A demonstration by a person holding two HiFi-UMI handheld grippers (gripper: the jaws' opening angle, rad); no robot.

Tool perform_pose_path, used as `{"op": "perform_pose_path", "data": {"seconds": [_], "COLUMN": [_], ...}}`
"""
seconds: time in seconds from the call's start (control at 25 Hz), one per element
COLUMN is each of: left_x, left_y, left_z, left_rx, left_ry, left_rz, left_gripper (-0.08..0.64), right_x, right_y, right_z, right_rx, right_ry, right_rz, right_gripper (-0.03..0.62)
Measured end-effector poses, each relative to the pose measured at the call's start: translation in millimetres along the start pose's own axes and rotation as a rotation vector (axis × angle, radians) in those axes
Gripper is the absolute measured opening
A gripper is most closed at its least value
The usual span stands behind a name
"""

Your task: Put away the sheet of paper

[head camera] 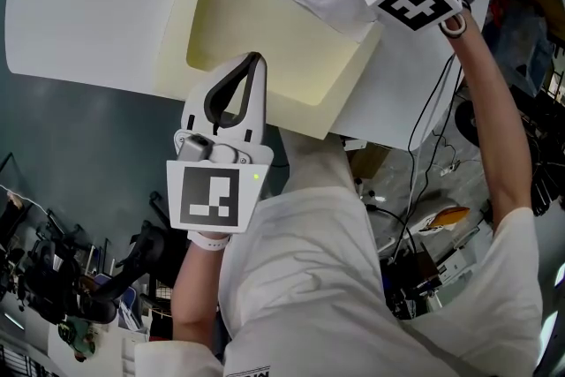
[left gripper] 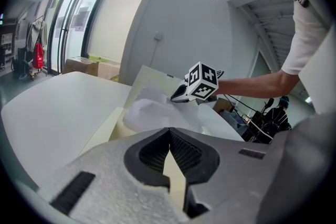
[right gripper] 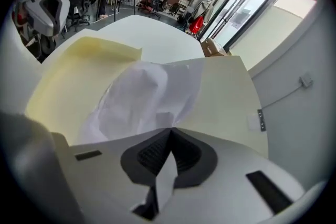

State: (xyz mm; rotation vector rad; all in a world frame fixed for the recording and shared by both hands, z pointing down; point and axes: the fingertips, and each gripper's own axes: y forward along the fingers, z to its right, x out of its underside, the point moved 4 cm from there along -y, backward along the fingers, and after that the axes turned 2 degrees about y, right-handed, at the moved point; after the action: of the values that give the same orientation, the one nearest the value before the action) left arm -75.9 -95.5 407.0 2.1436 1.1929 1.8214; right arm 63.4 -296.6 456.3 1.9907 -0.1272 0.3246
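right gripper view | right gripper [right gripper: 169, 131] clamps sheet of paper [right gripper: 139, 99] — over box [right gripper: 68, 76]

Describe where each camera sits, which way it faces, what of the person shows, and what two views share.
Head view: on the head, facing steeply down at the white table; both forearms show.
Left gripper view: on the left tool, shut on the pale yellow card folder, facing the right tool and forearm.
Right gripper view: on the right tool, shut on the crumpled white paper sheet, facing the left tool.
Shared: folder and sheet, both gripper views.
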Motion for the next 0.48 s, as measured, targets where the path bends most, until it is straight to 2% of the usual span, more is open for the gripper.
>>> {"op": "perform_pose_path", "data": {"seconds": [0.48], "left_x": [12], "left_y": [1], "left_z": [0], "left_rx": [0.003], "left_ry": [-0.010], "left_rz": [-0.015], "left_gripper": [0.025], "right_x": [-8], "right_y": [19], "right_z": [-20], "right_rx": [-0.055], "right_ry": [0.008], "right_rz": [0.039], "right_gripper": [0.014]}}
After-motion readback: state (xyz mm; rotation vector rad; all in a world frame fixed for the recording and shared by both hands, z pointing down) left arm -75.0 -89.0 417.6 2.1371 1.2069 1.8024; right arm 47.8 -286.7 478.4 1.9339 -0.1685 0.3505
